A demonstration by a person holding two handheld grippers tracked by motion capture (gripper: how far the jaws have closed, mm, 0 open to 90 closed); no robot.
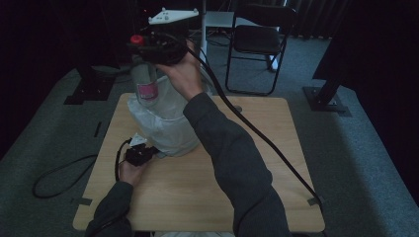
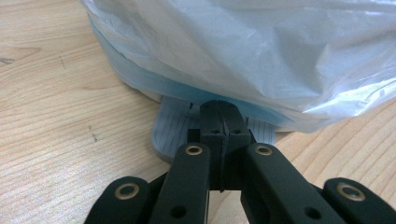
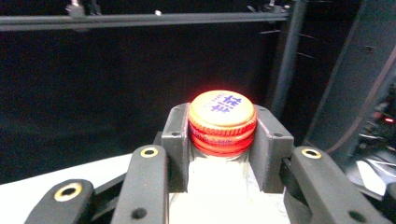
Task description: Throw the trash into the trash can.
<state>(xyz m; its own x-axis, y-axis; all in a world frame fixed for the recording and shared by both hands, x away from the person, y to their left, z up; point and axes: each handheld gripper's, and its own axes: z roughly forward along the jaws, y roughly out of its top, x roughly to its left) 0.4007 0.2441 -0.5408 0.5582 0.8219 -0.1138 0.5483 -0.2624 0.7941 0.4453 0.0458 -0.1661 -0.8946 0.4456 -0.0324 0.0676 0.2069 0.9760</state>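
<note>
A clear plastic bottle [image 1: 144,79] with a red cap [image 1: 137,39] and a pink label hangs upright over a bin lined with a white plastic bag [image 1: 165,126]; its lower part dips into the bag's mouth. My right gripper [image 1: 148,49] is shut on the bottle's neck just under the cap [image 3: 222,116], one pad [image 3: 177,144] on each side. At the foot of the bin, my left gripper [image 1: 140,153] is shut. Its closed tips [image 2: 223,119] rest on a grey ribbed pedal [image 2: 170,133] that sticks out below the bag [image 2: 243,51].
The bin stands at the back left of a light wooden table [image 1: 197,197]. A thick black cable [image 1: 257,133] trails from the right gripper across the table to its right edge. A black folding chair [image 1: 259,39] and dark stand bases [image 1: 328,101] sit beyond it.
</note>
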